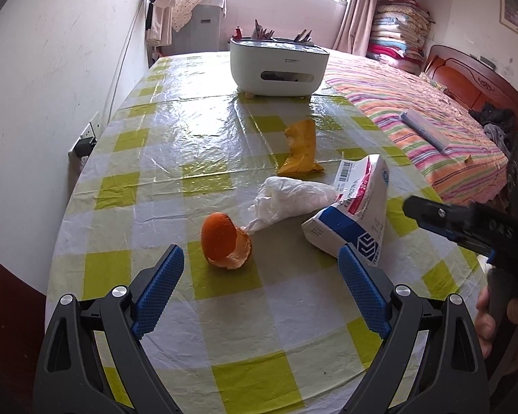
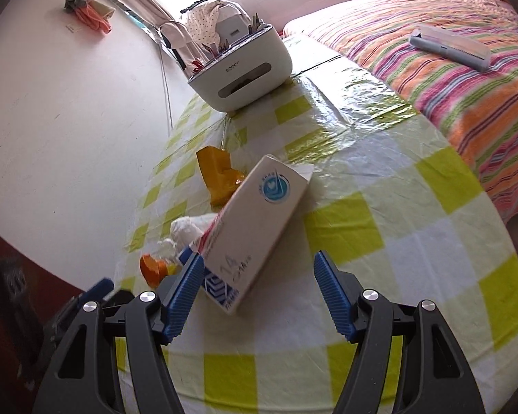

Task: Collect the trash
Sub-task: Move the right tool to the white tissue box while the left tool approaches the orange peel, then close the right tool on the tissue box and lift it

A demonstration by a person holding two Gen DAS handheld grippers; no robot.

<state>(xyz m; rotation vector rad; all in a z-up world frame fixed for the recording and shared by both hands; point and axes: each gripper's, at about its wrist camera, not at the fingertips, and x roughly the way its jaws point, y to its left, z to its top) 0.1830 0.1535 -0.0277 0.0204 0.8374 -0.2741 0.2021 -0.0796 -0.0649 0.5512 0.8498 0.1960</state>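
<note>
Trash spread across the middle of the table: an orange peel (image 1: 224,241), curled open like a cup, sits nearest the left gripper (image 1: 260,288), whose jaws are spread wide with nothing between them. Just behind the peel lies a crumpled white plastic bag (image 1: 290,200), and beyond that a crinkled yellow wrapper (image 1: 300,150). To the right, a white-and-blue tissue pack (image 2: 259,220) lies at an angle, one end propped on the bag. The right gripper (image 2: 259,288) hovers at that pack's near end, jaws apart, blue pads not pressing on it.

Underneath, a green-and-white checked tablecloth (image 1: 176,158) under glossy clear plastic. At the far end stands a white desk organiser (image 1: 279,65) with pens poking up. A bed with a striped blanket (image 1: 414,110) runs along the right, window behind.

The left view catches the right gripper's dark body and a bit of hand (image 1: 490,314); the right view shows clothes hanging on the wall (image 2: 89,12).
</note>
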